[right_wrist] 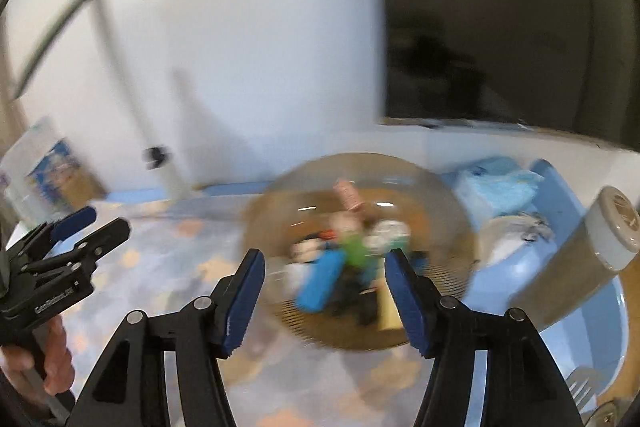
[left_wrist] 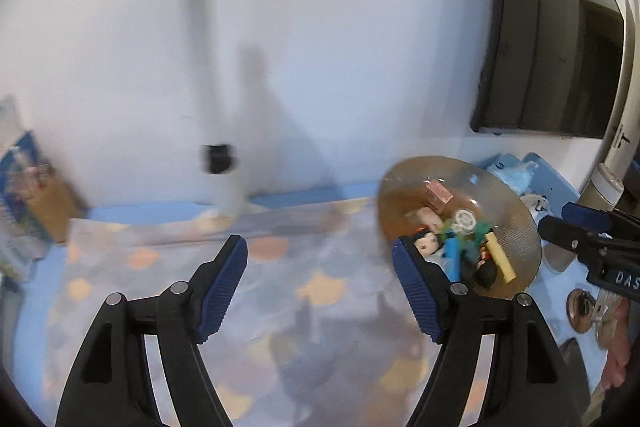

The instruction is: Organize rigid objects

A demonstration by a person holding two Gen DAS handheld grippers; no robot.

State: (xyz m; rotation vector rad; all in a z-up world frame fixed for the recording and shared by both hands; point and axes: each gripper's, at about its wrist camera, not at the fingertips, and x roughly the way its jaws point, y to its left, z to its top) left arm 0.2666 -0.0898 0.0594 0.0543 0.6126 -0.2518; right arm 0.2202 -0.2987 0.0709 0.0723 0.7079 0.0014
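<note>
My left gripper (left_wrist: 320, 291) is spread wide with nothing between its ribbed blue pads; my right gripper (right_wrist: 325, 301) is also parted and empty. Ahead of them, on the patterned tablecloth (left_wrist: 280, 291), sits the amber ribbed glass bowl (left_wrist: 516, 223) full of small toys. A yellow block (left_wrist: 500, 257) lies lengthwise, slanting down toward the bowl's near rim; a blue bar (right_wrist: 320, 283) leans beside it. From my right wrist, blur smears the toys, and my left finger hides part of the bowl.
</note>
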